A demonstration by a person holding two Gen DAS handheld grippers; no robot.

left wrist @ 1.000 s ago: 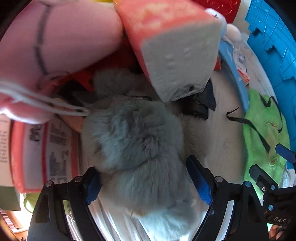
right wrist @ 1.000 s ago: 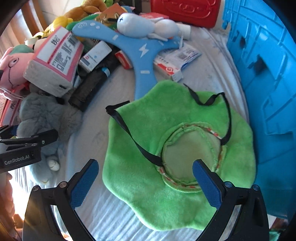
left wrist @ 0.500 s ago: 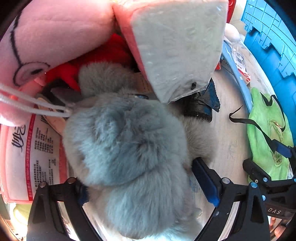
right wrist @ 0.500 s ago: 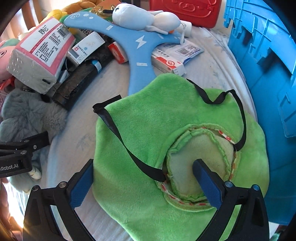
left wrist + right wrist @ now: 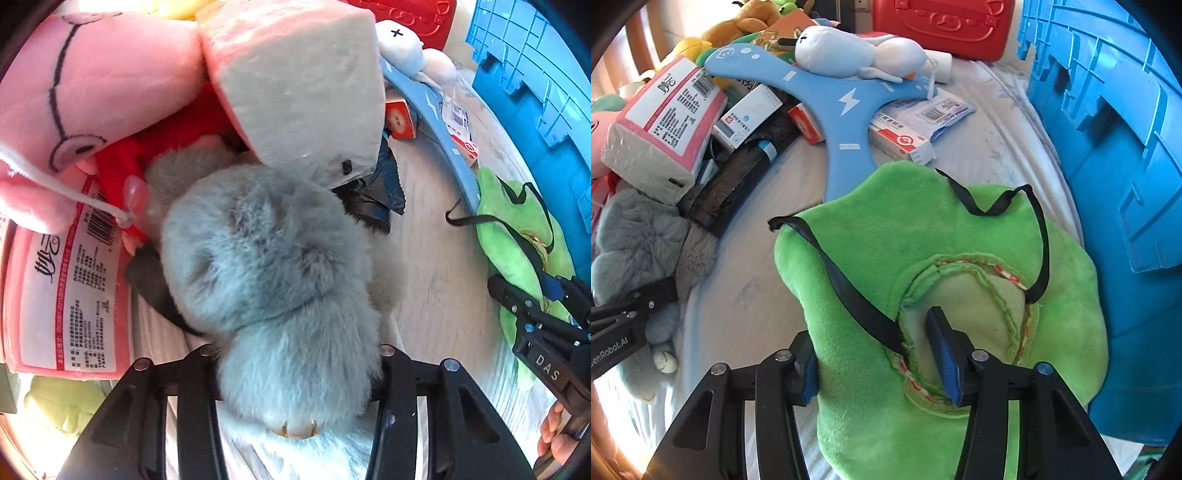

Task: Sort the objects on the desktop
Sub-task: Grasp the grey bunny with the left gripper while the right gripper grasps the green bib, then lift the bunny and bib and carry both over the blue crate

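My left gripper (image 5: 295, 373) is shut on a grey furry plush toy (image 5: 266, 266), which fills the middle of the left wrist view; the same toy shows at the left edge of the right wrist view (image 5: 639, 236). My right gripper (image 5: 875, 358) is shut on a green plush hat (image 5: 871, 258) with black straps; one finger is inside the hat's opening, the other outside the brim. The hat also shows in the left wrist view (image 5: 517, 229), with the right gripper on it.
A big blue crate (image 5: 1115, 147) stands right of the hat. A pile lies behind: pink tissue pack (image 5: 665, 125), blue boomerang-shaped toy (image 5: 842, 103), white plush (image 5: 849, 51), medicine boxes (image 5: 901, 140), black pouch (image 5: 738, 181), red case (image 5: 942, 26), pink plush (image 5: 85, 81).
Both grippers have closed: the left on the grey plush, the right on the green hat's brim after moving in over it.
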